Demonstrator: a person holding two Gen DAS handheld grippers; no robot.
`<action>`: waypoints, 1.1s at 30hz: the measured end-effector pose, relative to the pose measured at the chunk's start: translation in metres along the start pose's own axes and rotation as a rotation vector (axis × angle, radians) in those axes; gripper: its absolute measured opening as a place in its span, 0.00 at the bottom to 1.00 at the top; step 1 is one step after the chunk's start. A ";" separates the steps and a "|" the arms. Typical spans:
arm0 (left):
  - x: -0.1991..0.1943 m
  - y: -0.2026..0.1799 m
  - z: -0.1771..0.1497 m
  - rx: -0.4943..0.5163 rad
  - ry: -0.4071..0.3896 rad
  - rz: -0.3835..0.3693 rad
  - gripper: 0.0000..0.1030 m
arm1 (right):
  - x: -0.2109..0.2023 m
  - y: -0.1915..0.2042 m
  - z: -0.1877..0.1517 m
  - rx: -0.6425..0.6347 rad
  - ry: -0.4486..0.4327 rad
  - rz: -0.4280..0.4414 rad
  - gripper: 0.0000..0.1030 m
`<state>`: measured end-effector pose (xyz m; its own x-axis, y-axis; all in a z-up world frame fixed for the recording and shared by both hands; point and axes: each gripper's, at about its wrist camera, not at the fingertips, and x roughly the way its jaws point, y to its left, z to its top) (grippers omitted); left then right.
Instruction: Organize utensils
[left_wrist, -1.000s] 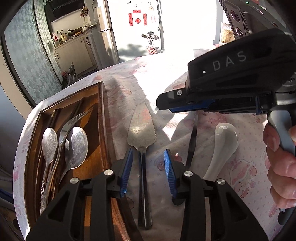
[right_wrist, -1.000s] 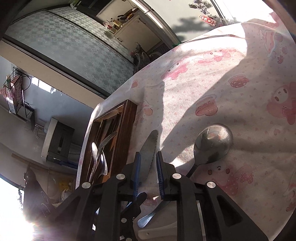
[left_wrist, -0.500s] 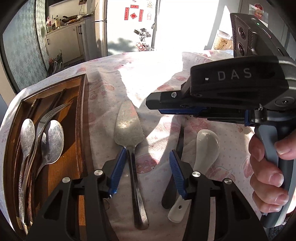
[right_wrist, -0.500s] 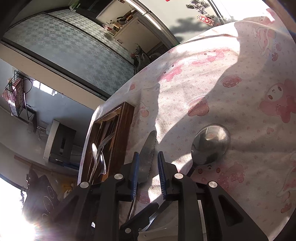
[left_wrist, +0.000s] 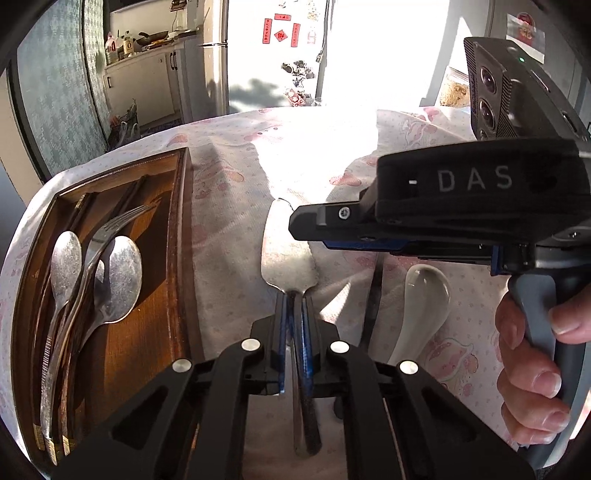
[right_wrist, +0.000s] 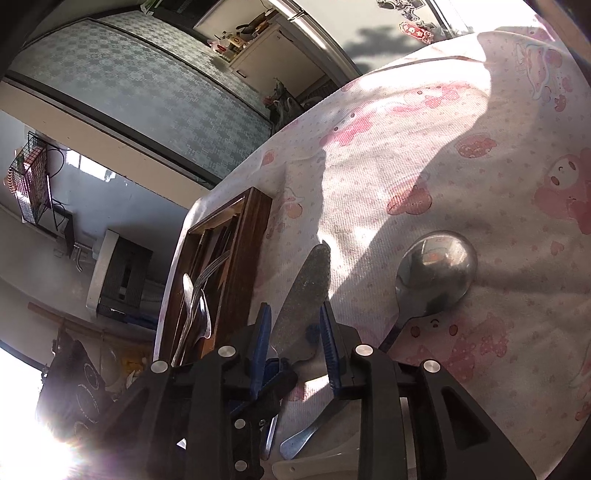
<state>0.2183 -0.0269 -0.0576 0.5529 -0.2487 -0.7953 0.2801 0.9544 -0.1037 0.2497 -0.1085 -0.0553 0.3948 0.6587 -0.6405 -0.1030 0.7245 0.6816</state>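
My left gripper is shut on the handle of a metal cake server that lies on the pink-patterned tablecloth, blade pointing away. The server also shows in the right wrist view, under my right gripper, which is open and empty and hovers above the blade. The right gripper shows from the side in the left wrist view. A wooden utensil tray at the left holds two metal spoons, a fork and dark chopsticks.
A white ceramic spoon and a dark-handled utensil lie right of the server. A large metal spoon lies further right. The tray sits near the table's left edge. Kitchen cabinets and a fridge stand beyond the table.
My left gripper has closed from wide open onto the cake server's handle. My right gripper has opened from nearly closed and stays above the blade.
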 end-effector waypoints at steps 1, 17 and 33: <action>-0.001 0.002 0.000 -0.014 -0.005 -0.002 0.08 | 0.000 0.000 0.000 -0.002 0.001 -0.009 0.30; -0.016 0.018 -0.003 -0.209 -0.059 -0.185 0.07 | 0.006 -0.003 -0.001 0.037 0.014 0.035 0.39; -0.016 0.008 -0.006 -0.133 -0.054 -0.153 0.10 | -0.001 -0.010 -0.005 0.105 -0.060 0.104 0.02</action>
<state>0.2073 -0.0145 -0.0493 0.5543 -0.3978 -0.7311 0.2602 0.9172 -0.3018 0.2464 -0.1157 -0.0635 0.4407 0.7136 -0.5446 -0.0512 0.6257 0.7784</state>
